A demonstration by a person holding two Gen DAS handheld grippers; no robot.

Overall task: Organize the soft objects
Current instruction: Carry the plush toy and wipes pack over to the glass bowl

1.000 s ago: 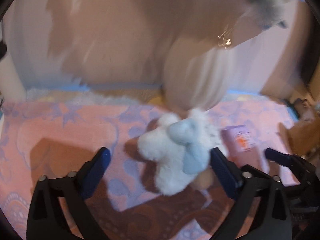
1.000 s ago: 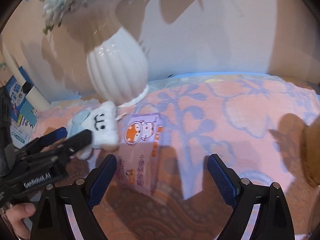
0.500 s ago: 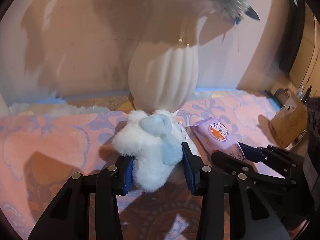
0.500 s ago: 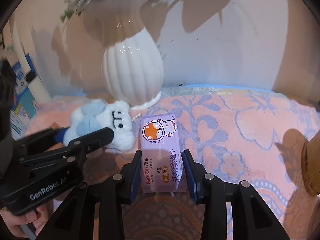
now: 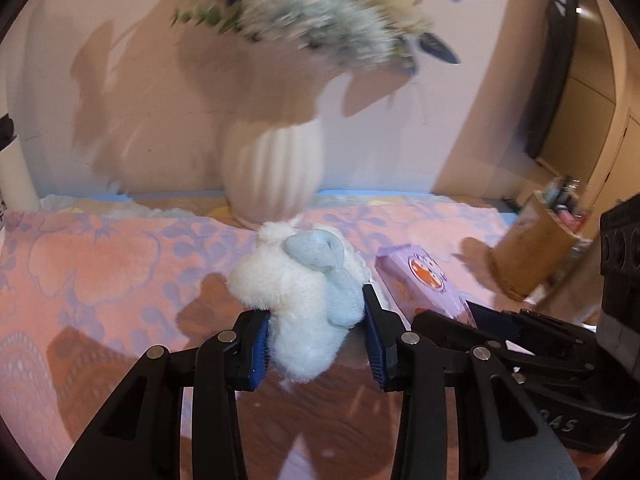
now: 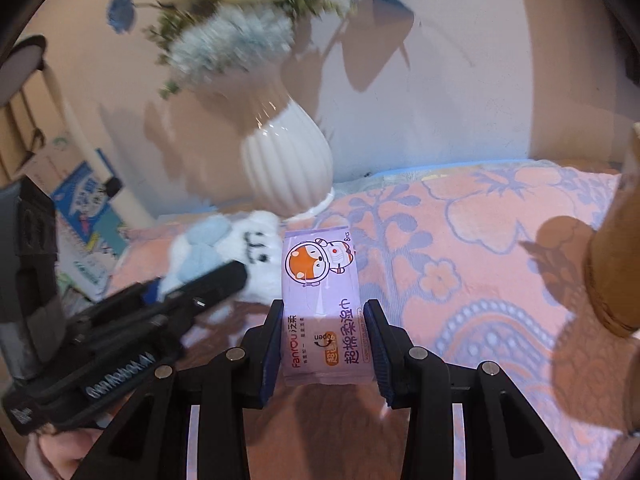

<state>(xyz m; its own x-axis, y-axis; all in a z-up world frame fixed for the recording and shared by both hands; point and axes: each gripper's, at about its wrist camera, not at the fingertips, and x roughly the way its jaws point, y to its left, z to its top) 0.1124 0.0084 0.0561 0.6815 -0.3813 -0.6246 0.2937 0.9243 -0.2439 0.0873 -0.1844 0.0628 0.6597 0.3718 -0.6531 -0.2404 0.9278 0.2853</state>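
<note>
The white plush toy (image 5: 304, 312) is clamped in the left gripper (image 5: 316, 340) and the purple wipes pack (image 6: 324, 308) in the right gripper (image 6: 324, 344), both above the floral cloth (image 6: 480, 264). The carrying step appears to be in hand. Next, both must be kept clear of the white vase (image 6: 288, 168).

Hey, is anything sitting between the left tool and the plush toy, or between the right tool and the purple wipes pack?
Nothing visible. The left tool is already shut on the white and blue plush toy, and the right tool is shut on the purple wipes pack. The white ribbed vase stands just behind both.
</note>
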